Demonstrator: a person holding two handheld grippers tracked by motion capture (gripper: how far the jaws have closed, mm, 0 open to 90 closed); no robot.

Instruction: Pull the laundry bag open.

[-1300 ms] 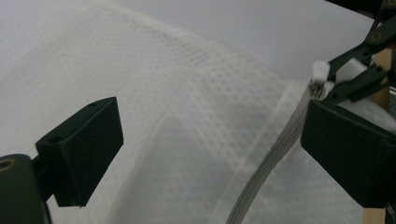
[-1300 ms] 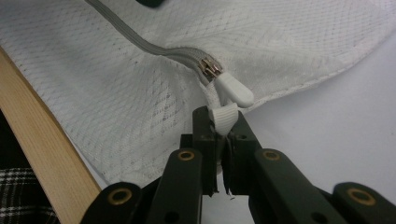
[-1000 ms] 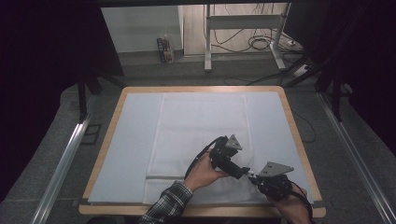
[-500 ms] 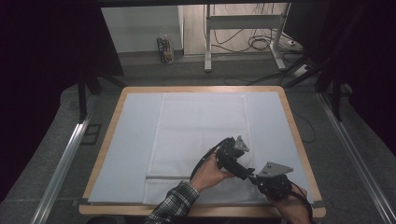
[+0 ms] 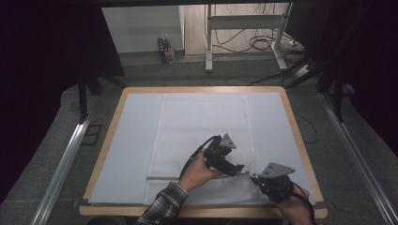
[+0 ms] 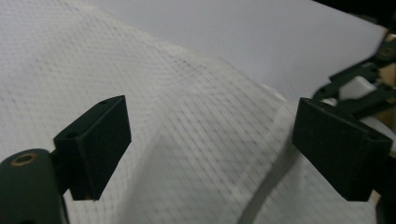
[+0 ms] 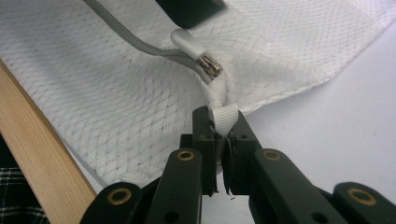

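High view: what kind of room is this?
Probably a lab or workshop for recording: a wooden-edged table with a white mesh bag, cables on the floor, and a metal stand behind.

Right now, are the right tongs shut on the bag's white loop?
Shut: in the right gripper view the right tongs pinch the white loop beside the zipper pull.

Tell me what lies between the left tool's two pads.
White mesh bag fabric, in a raised fold, lies between the left tool's spread pads, which have just been closing; left gripper view.
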